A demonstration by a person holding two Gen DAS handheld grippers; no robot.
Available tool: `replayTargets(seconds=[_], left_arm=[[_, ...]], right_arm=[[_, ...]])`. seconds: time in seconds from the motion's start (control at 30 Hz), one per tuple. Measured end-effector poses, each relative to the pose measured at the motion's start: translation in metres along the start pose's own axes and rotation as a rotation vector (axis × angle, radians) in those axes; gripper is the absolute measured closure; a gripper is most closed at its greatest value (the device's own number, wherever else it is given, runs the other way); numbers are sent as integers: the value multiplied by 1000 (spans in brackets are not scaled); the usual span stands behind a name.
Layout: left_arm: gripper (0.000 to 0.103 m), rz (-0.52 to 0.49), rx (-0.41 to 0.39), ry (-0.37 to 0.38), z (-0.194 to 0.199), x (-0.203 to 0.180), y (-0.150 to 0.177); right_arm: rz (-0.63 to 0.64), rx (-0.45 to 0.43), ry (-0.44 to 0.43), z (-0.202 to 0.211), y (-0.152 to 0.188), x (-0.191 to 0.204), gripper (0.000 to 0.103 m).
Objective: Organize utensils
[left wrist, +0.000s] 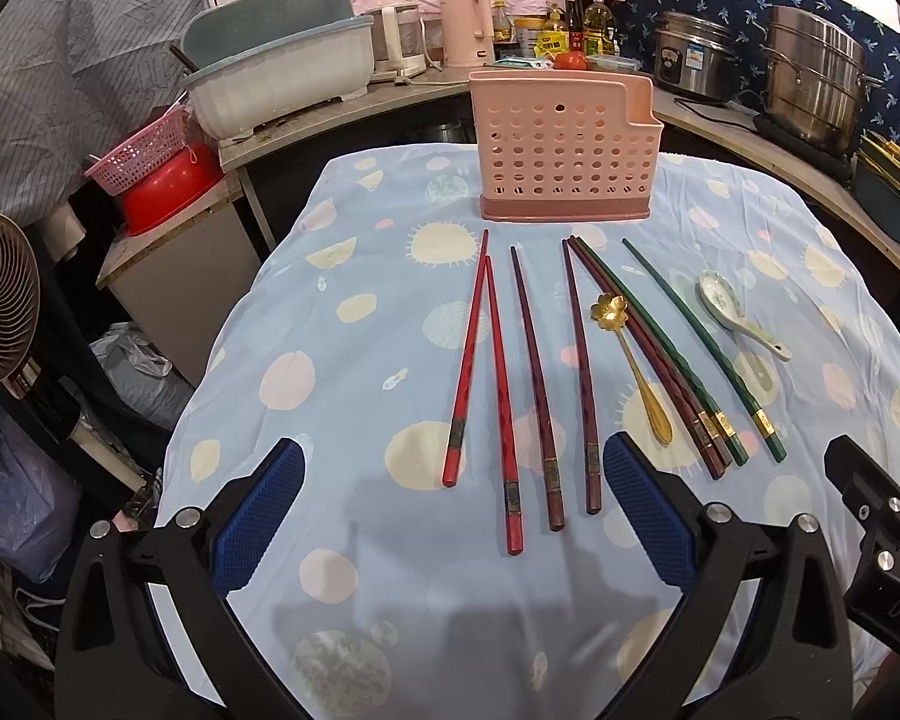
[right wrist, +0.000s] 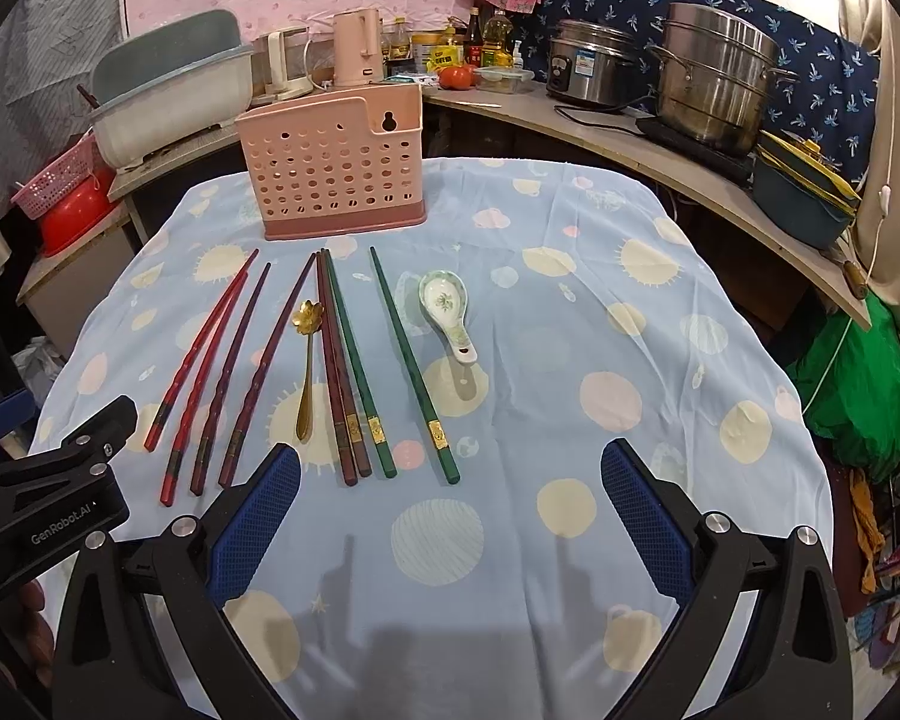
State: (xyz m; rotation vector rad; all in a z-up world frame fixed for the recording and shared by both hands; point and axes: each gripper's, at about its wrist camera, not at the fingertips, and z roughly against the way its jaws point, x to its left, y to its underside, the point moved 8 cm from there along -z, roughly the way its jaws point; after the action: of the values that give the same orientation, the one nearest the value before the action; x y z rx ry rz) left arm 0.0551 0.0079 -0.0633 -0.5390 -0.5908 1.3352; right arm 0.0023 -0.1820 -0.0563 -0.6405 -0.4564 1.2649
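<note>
Nothing picked up yet; sorting looks about to start. Left gripper [left wrist: 453, 471] and right gripper [right wrist: 450, 474] both hover with jaws spread wide, empty. Pink perforated plastic utensil holder [left wrist: 561, 147] stands upright at the far side of the pale blue spotted tablecloth [left wrist: 342, 540]. In front of it lie red, maroon and green chopsticks [left wrist: 534, 384], a gold flower-bowled spoon [left wrist: 633, 363] and a white ceramic soup spoon [left wrist: 732, 315]. Next move probably needs one stick pinched thin-side. Behind the holder: cluttered counter, steel pots [right wrist: 714, 75].
</note>
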Motion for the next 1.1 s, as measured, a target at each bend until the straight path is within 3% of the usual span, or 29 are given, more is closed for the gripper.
replayTargets(seconds=[1.1], left_arm=[[8, 6, 6, -8, 1, 5, 3]], right_arm=[[-3, -5, -2, 1, -1, 2, 7]])
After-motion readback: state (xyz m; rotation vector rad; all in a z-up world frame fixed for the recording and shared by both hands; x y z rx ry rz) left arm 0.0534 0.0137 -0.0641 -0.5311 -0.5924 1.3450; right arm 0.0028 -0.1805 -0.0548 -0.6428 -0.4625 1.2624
